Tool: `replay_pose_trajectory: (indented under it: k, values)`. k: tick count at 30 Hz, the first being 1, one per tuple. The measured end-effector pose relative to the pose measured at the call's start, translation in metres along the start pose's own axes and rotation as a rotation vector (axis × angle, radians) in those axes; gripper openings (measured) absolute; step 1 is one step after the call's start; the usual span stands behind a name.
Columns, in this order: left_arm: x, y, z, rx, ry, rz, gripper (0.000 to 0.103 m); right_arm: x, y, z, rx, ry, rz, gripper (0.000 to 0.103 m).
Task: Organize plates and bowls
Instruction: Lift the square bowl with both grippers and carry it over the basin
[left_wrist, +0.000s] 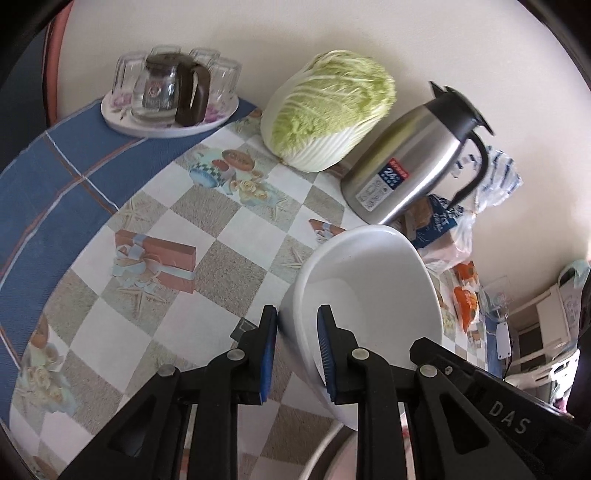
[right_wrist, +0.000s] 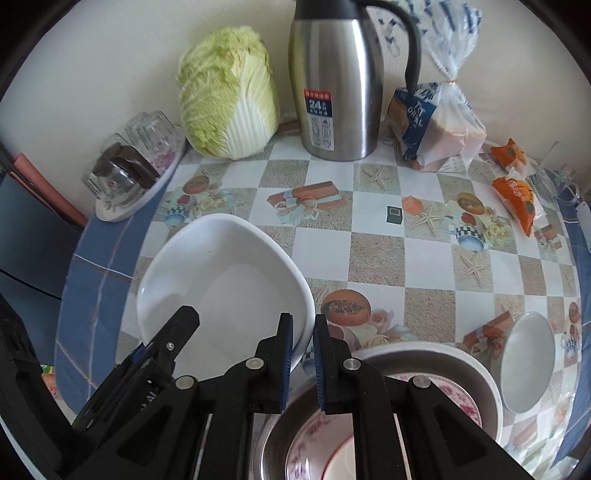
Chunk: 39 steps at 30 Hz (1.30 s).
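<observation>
Both grippers, left gripper (left_wrist: 297, 354) and right gripper (right_wrist: 303, 363), clamp white bowl (right_wrist: 225, 284) rim, tilted.

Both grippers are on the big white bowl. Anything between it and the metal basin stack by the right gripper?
Nothing visible. The white bowl sits just left of the metal basin, rims nearly adjacent. Only the right gripper itself occupies that side.

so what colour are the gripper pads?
Blue pads, clearest in the left wrist view.
</observation>
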<state>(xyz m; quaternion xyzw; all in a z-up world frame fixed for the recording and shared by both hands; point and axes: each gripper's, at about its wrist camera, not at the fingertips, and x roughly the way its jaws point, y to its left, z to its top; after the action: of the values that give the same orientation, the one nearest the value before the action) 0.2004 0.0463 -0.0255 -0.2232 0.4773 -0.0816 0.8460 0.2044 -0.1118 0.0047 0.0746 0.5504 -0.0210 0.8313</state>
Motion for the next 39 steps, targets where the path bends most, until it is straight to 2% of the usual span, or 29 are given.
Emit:
replay_pose_trajectory:
  k: [7,12,17,23,29,39]
  values:
    - [-0.029,-0.018,-0.009,0.061,-0.033,0.000,0.023,-0.039,-0.010,-0.014,-0.004,-0.050,0.058,0.012]
    - [-0.048,-0.027,-0.021,0.065,-0.054,-0.008,0.023,-0.066,-0.016,-0.026,-0.010,-0.097,0.086,0.012]
    - [-0.065,-0.040,-0.036,0.115,-0.085,0.030,0.023,-0.084,-0.023,-0.046,-0.025,-0.129,0.109,0.013]
    - [-0.076,-0.048,-0.050,0.145,-0.096,0.033,0.023,-0.096,-0.035,-0.067,-0.025,-0.180,0.136,0.013]
    - [-0.082,-0.061,-0.066,0.227,-0.106,0.101,0.023,-0.094,-0.054,-0.093,0.056,-0.215,0.220,0.013]
    - [-0.077,-0.083,-0.084,0.320,-0.092,0.146,0.023,-0.098,-0.075,-0.123,0.117,-0.305,0.235,0.013]
